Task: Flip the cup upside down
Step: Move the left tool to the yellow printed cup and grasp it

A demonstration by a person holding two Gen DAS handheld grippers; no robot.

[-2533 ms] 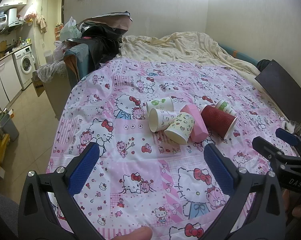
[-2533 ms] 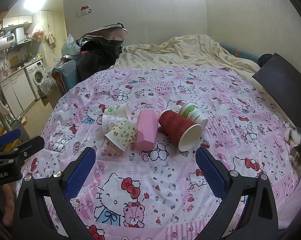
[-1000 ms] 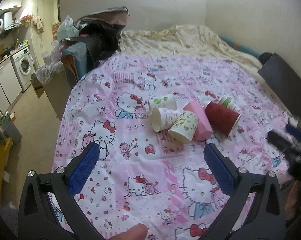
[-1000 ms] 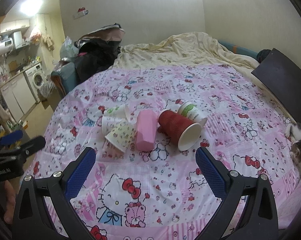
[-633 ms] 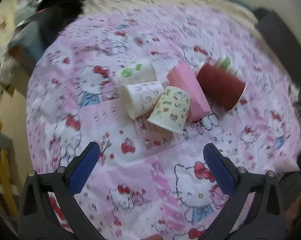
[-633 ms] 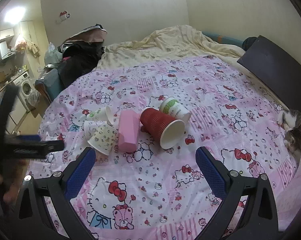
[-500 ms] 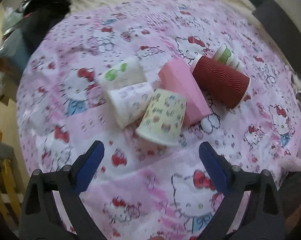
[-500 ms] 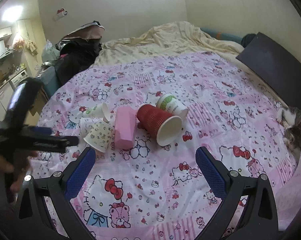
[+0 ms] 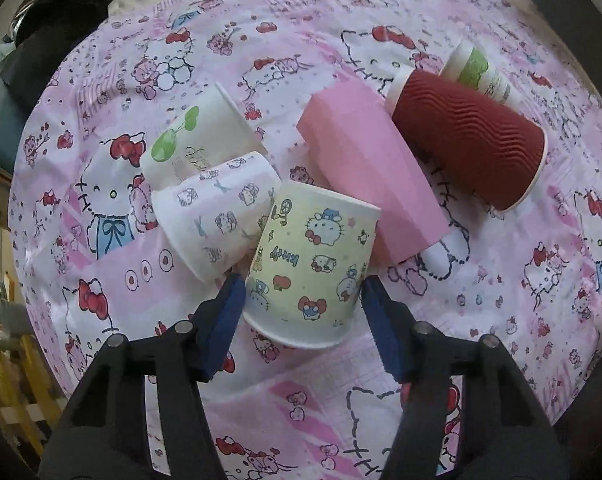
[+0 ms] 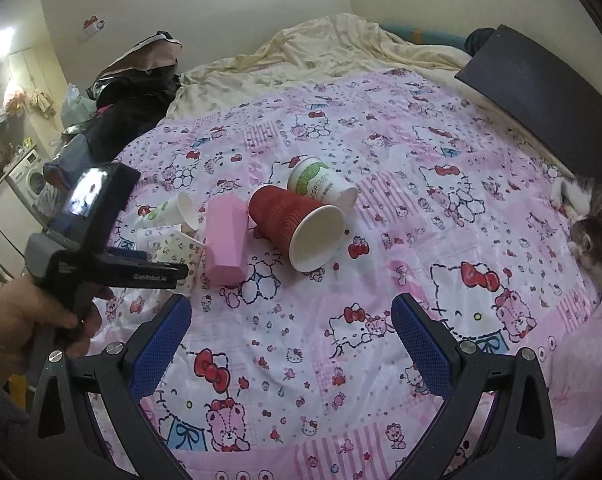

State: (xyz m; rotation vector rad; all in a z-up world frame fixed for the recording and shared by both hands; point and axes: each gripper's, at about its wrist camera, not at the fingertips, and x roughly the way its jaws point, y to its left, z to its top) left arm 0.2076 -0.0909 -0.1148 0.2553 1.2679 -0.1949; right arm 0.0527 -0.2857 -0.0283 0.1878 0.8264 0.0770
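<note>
Several paper cups lie on their sides on a pink Hello Kitty quilt (image 9: 341, 420). A yellow Hello Kitty cup (image 9: 313, 264) lies with its mouth toward me. My left gripper (image 9: 303, 308) straddles its mouth end, blue pads close to both sides, jaws partly closed; contact is unclear. Beside it lie a white patterned cup (image 9: 217, 216), a white cup with green print (image 9: 197, 140), a pink cup (image 9: 369, 176), a red ribbed cup (image 9: 469, 144) and a green-labelled cup (image 9: 481, 72). My right gripper (image 10: 289, 336) is open and empty, hovering short of the red cup (image 10: 297, 228).
A cat (image 10: 589, 228) lies at the quilt's right edge. A dark board (image 10: 541, 100) leans at the far right. A beige blanket (image 10: 341, 48) and dark bags (image 10: 137, 96) sit at the far end. The left gripper's body (image 10: 97, 256) shows in the right wrist view.
My left gripper has swung down and forward over the cups and narrowed its jaws around the yellow cup's mouth end. The right gripper has shifted a little closer to the cups.
</note>
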